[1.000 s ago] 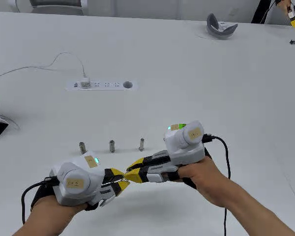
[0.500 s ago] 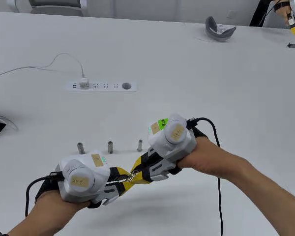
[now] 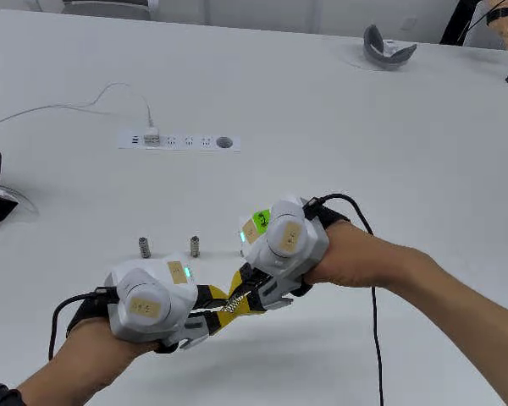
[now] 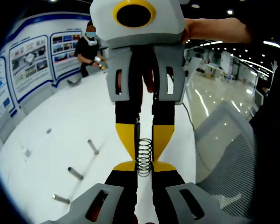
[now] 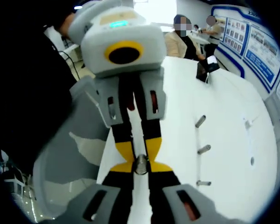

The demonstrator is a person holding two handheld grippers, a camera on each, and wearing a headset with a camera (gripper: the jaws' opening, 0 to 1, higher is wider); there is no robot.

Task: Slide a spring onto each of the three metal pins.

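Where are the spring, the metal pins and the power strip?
spring (image 4: 144,156), left gripper view, its middle coils.
metal pins (image 3: 144,247), head view, middle of the leftmost pin.
power strip (image 3: 179,140), head view, middle of its white top.

Small coiled spring (image 4: 144,156) held aloft, three metal pins (image 4: 75,173) upright in a row
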